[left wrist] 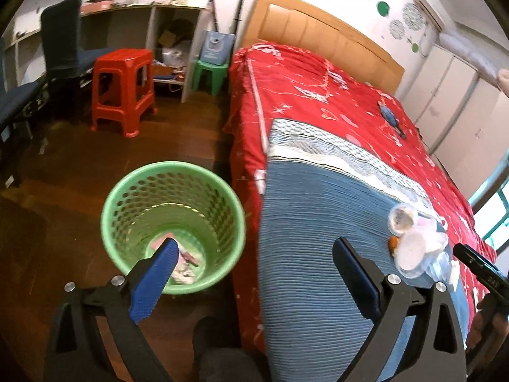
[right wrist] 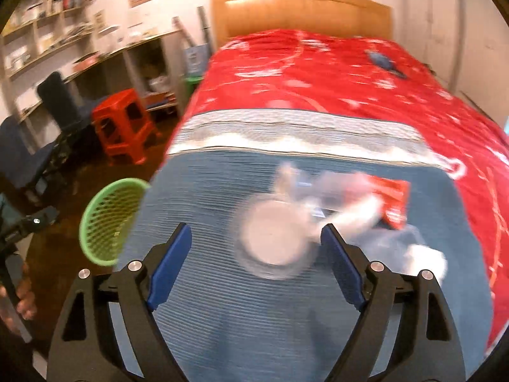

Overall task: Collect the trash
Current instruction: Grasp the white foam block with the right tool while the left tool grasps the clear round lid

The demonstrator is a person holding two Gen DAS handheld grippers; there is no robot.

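Hovering spread and empty, the left gripper straddles the green mesh wastebasket; the right gripper, fingers released, frames a blurred clear plastic cup on the blue blanket, red wrapper at two o'clock.

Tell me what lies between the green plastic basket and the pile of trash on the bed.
Only bare blue ribbed blanket between the green basket and the trash pile, per the left wrist view.

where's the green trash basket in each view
Left wrist: green basket sits lower left of centre on the floor, beside the bed, some trash inside.
Right wrist: green basket at the left edge, partly hidden behind the blue blanket.
Shared landmark: red stool, beyond the basket.
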